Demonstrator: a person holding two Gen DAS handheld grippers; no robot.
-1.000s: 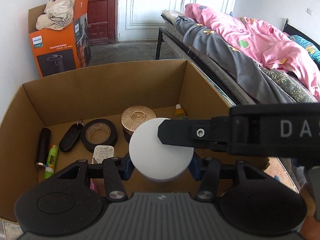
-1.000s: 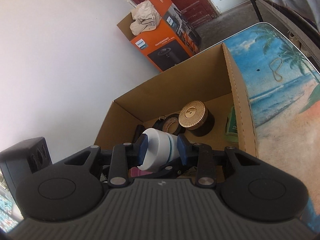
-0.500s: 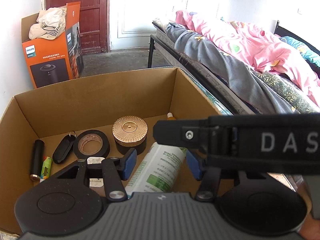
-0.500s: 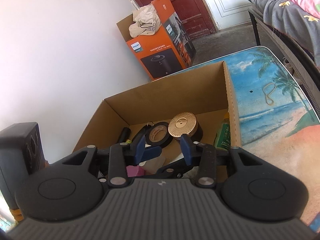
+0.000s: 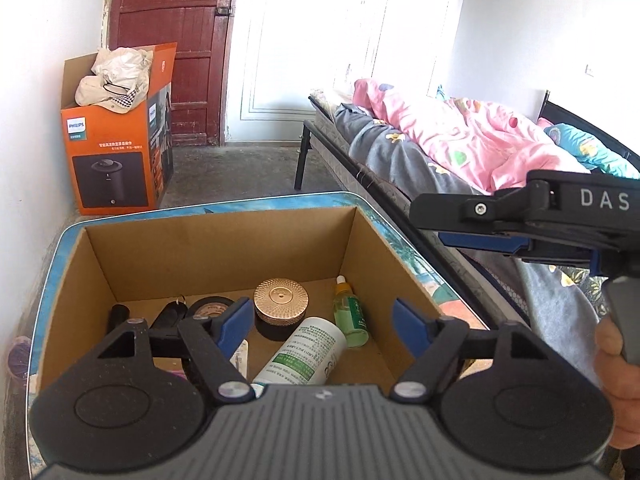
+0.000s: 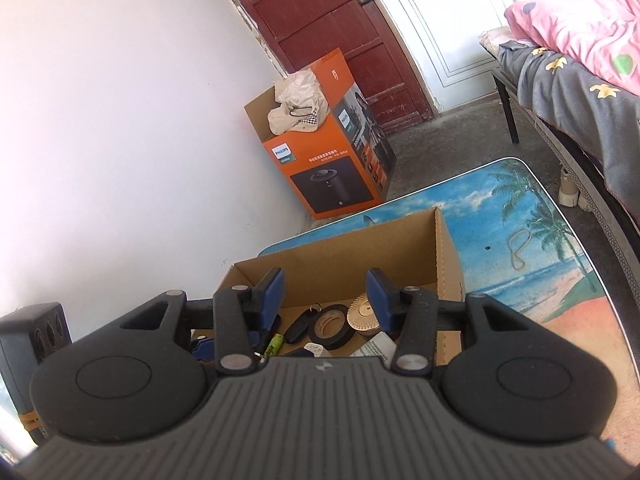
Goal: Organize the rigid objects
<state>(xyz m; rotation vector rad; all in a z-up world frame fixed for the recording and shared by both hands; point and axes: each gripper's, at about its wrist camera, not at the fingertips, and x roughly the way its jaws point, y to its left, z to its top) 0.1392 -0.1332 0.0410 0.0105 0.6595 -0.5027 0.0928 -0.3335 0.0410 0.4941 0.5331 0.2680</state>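
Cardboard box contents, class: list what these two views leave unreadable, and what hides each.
- White bottle, left wrist view: lower end hidden by the left gripper body.
- Black tape roll, same view: partly behind a gripper finger.
- Box's near half, right wrist view: covered by the right gripper.

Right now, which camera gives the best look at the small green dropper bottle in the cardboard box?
The left wrist view. There the green dropper bottle lies in full sight by the right wall of the cardboard box, white cap and label visible, beside the white bottle. The right wrist view does not show it; that gripper's own fingers and body cover that corner.
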